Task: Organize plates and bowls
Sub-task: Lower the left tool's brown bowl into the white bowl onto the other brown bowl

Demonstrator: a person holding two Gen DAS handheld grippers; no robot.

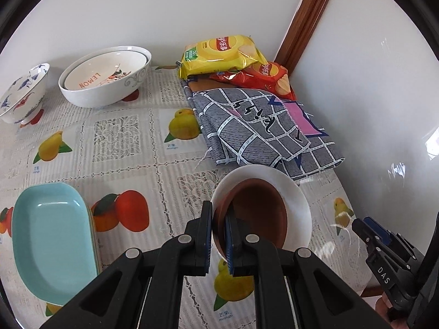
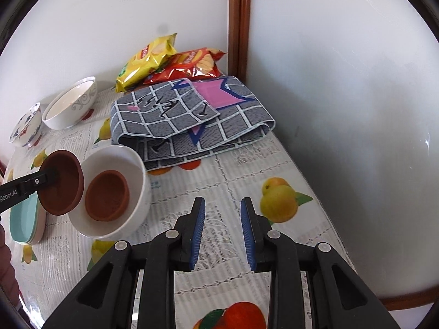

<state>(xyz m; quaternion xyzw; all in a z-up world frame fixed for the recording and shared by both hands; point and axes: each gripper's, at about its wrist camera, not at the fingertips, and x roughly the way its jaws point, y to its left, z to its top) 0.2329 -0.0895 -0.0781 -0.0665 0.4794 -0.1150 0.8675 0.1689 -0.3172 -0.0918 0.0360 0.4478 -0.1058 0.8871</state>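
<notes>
My left gripper is shut on the rim of a small brown bowl, held tilted just above a white bowl. In the right wrist view the held brown bowl hangs at the white bowl's left rim, and a second brown bowl lies inside the white one. My right gripper is open and empty over the tablecloth, right of the white bowl; it also shows in the left wrist view.
A stack of light blue oblong dishes sits front left. A large white bowl with a lemon-print bowl inside and a blue-flowered bowl stand at the back. A folded grey cloth and chip bags lie by the wall.
</notes>
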